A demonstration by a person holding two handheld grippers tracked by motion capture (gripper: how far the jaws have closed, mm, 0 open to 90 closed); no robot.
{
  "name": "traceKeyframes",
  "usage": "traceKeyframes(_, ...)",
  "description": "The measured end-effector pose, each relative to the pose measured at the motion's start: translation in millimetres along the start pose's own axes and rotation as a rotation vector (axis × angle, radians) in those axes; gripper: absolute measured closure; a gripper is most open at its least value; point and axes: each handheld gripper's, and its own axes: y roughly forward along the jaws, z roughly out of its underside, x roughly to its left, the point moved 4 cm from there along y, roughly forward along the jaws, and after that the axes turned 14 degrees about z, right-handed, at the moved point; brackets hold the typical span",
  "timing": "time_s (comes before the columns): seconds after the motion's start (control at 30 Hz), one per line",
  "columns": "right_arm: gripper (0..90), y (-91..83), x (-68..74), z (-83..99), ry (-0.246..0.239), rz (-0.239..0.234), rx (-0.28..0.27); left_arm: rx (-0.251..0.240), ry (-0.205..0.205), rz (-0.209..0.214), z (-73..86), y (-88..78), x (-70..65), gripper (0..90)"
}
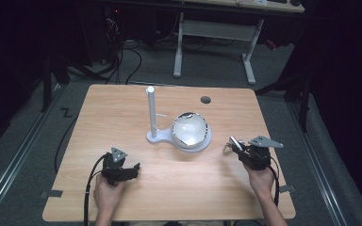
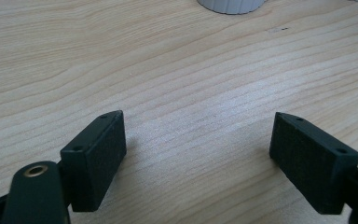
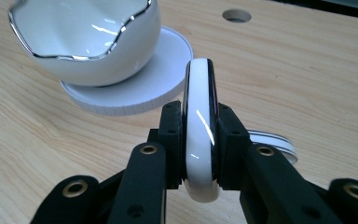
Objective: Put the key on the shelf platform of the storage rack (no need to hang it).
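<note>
Right claw clamps a white bangle edge-on, facing the stand; left claw rests agape, empty, on the counter.

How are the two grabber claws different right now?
The left gripper has its jaws spread wide with nothing between them, just bare table. The right gripper has its jaws squeezed shut on a white ring with a dark edge. From above, the left gripper sits near the table's front left, while the right gripper sits at the right, beside the white bowl. Both are black, and each is held in a hand.
</note>
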Motion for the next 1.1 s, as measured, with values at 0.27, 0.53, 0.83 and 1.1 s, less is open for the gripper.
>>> traceKeyframes(0.27,76.4,-20.7,-0.9,-15.1,0.0,-0.04,-0.057,0.001,0.003,0.001,0.0,-0.1,0.1,18.8)
traceKeyframes(0.53,76.4,-31.4,2.5,-24.5,-0.002,-0.071,-0.087,0.0,0.002,0.001,0.0,0.0,0.1,18.8)
traceKeyframes(0.83,76.4,-42.2,9.0,-36.5,-0.005,-0.122,-0.123,0.0,0.002,0.001,0.1,-0.1,0.0,18.8)
traceKeyframes(1.1,76.4,-47.6,17.0,-45.4,-0.016,-0.17,-0.132,-0.005,-0.012,-0.006,0.2,0.1,-0.5,18.8)
